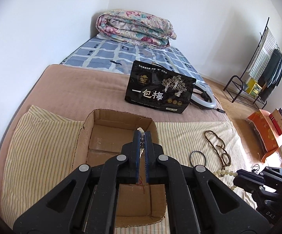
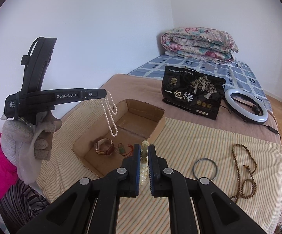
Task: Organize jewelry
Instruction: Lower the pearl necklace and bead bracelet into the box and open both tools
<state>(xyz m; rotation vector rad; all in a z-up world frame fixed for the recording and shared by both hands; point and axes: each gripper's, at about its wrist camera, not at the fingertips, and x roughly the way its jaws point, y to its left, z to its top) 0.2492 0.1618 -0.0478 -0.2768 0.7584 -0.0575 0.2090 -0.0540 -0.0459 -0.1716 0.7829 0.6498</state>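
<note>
My left gripper [image 1: 142, 134] is shut on a white pearl necklace [image 2: 110, 115], which hangs from its tips [image 2: 104, 93] over the open cardboard box [image 2: 156, 132]. In the box lie a brown bracelet [image 2: 104, 146] and a small green pendant on red cord [image 2: 122, 149]. My right gripper [image 2: 144, 148] is shut on a pale cream bead bracelet [image 2: 144, 161], just right of the box's near corner; it also shows in the left wrist view [image 1: 238, 175]. A dark thin bangle [image 2: 205, 168] and a long brown bead necklace [image 2: 246, 171] lie on the striped cloth [image 2: 180, 136].
A black snack bag [image 2: 192, 91] stands behind the box, with a ring light [image 2: 246, 104] beside it. A folded floral quilt [image 2: 199, 42] lies at the far end of the bed. A clothes rack [image 1: 261, 74] and an orange bag [image 1: 267, 132] stand on the floor.
</note>
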